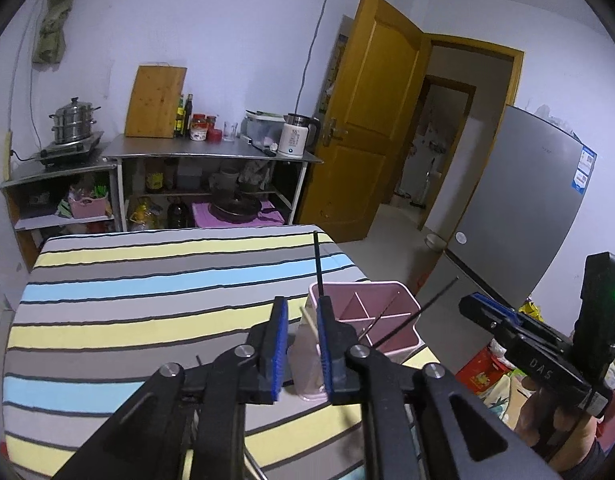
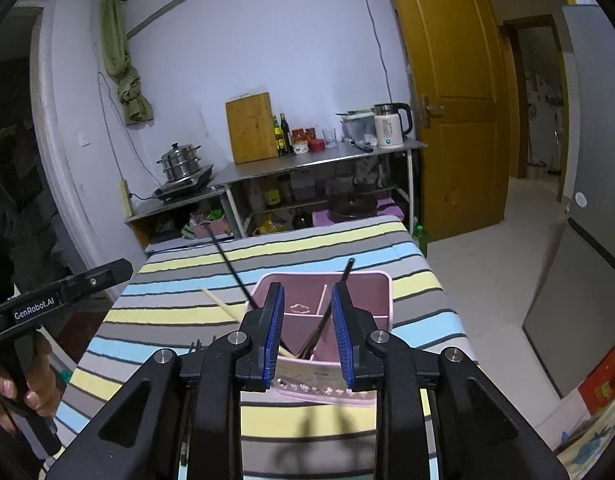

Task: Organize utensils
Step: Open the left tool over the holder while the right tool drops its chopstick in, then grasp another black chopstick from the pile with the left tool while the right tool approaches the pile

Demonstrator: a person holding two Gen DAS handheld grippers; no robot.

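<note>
Leaning chopsticks point up-left from caddy.

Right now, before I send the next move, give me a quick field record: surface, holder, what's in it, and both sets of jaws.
surface: striped cloth over the table
holder: pink utensil holder, with compartments, near the table's right edge
contents: dark chopsticks leaning out, one pale chopstick slanting left
left gripper: jaws apart, nothing pinched
right gripper: jaws apart, empty, holder behind them
loose utensils on cloth: none clearly visible
</note>
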